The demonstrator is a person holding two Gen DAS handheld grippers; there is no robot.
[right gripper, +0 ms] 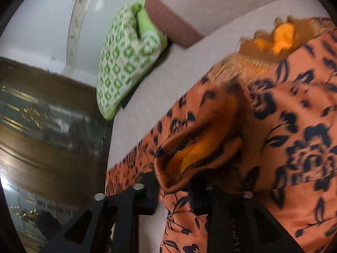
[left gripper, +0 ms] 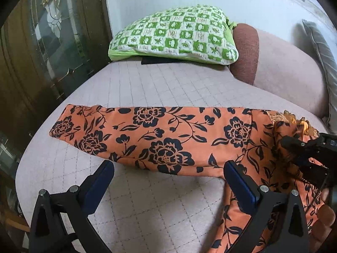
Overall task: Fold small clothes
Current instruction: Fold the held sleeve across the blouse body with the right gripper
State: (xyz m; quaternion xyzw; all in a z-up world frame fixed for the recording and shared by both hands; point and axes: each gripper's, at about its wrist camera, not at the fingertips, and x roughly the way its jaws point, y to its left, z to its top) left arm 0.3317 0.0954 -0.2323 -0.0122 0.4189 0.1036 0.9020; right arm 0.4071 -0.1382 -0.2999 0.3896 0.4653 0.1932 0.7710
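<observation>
On the pale quilted sofa seat [left gripper: 147, 84] the orange, black-flowered small garment [left gripper: 168, 139] lies one sleeve outstretched, folding barely begun, the left gripper [left gripper: 168, 181] fingers wide and empty, the right gripper [right gripper: 174, 198] fingers slightly parted around a cuff fold.

No legible text, label, brand, number or sign found in either view. Small marks inside the squares of the green checked pillow [left gripper: 174, 33] too blurred to read.
</observation>
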